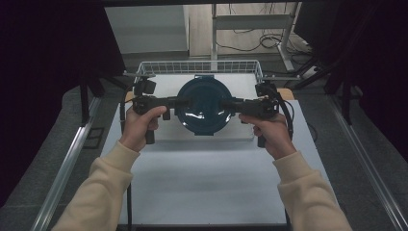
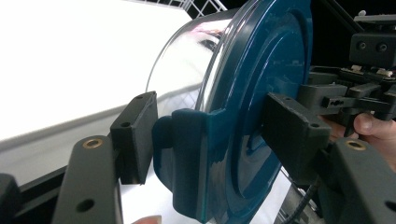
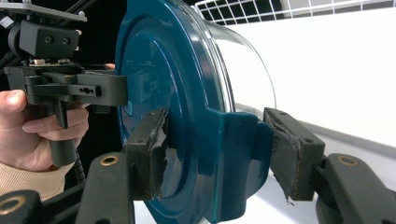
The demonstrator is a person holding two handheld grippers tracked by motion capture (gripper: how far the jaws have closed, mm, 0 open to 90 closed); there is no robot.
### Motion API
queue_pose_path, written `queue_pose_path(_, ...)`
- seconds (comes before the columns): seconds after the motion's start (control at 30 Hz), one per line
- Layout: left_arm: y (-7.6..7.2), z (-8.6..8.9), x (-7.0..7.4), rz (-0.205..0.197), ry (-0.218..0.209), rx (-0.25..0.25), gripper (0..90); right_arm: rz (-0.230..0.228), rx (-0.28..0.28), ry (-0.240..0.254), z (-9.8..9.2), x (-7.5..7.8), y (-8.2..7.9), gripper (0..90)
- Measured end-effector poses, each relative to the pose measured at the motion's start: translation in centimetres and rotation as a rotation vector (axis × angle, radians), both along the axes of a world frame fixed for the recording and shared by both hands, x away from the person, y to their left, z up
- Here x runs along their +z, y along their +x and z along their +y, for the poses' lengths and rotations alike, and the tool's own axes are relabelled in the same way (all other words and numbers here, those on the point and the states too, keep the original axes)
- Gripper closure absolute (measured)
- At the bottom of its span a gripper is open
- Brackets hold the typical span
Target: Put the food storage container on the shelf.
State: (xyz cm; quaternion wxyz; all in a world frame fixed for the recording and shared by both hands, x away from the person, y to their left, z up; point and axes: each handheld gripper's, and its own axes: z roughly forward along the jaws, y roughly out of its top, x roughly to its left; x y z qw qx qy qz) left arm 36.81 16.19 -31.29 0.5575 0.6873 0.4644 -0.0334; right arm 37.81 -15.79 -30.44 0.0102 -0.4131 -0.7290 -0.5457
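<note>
Overhead, one white counter (image 1: 207,183) carried everything, with a paler raised mat (image 1: 240,132) lying across its far half. One white wire basket (image 1: 199,66) stood along the far edge of the counter; what it held could not be made out.

There was one container (image 1: 204,106): a round clear-walled tub closed by a dark teal lid (image 2: 261,93), with a latch tab at each of two opposite sides. It sat over the raised mat, between the two grippers, with the lid facing up toward the high camera. Its clear wall reflected the white surface, and its contents could not be told.

Two hands came in from the bottom in cream sleeves. The left hand (image 1: 139,126) held the left gripper (image 1: 185,102), which reached in from the container's left side. In the left gripper view its two jaws stood either side of a teal latch tab (image 2: 187,154), one pad at the tab's outer face and the other against the lid top, clamped on the lid edge.

The right hand (image 1: 269,132) held the right gripper (image 1: 226,103) at the opposite side. In the right gripper view its jaws closed on the other latch tab (image 3: 233,154), the worn pads (image 3: 285,149) pressing lid face and tab.
</note>
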Motion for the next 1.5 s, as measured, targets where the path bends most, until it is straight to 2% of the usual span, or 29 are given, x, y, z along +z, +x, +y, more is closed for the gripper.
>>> queue_pose_path(0.27, 1.7, 0.3, 0.3, 0.013, -0.011, 0.006, 37.2, 0.005, 0.006, -0.014, 0.3, 0.7, 1.9, 42.0)
queue_pose_path(0.83, 6.1, 0.4, 1.6, 0.045, -0.004, 0.012, 37.2, 0.043, 0.009, 0.003, 0.5, 1.8, 6.5, 42.1)
queue_pose_path(0.97, 7.0, 0.2, 1.4, 0.055, -0.005, 0.010, 37.4, 0.055, 0.005, 0.008, 0.3, 1.8, 7.5, 42.1)
queue_pose_path(1.13, 8.4, 0.3, 0.6, 0.089, -0.015, 0.008, 37.4, 0.092, -0.011, 0.015, 0.3, 1.0, 8.7, 42.0)
queue_pose_path(1.3, 9.3, 0.6, 0.4, 0.105, -0.025, 0.015, 37.9, 0.105, -0.024, 0.034, 0.3, 0.7, 9.6, 42.1)
queue_pose_path(1.5, 10.7, 0.7, -0.2, 0.154, -0.064, 0.043, 37.9, 0.193, -0.066, 0.074, 0.4, 0.3, 11.0, 41.2)
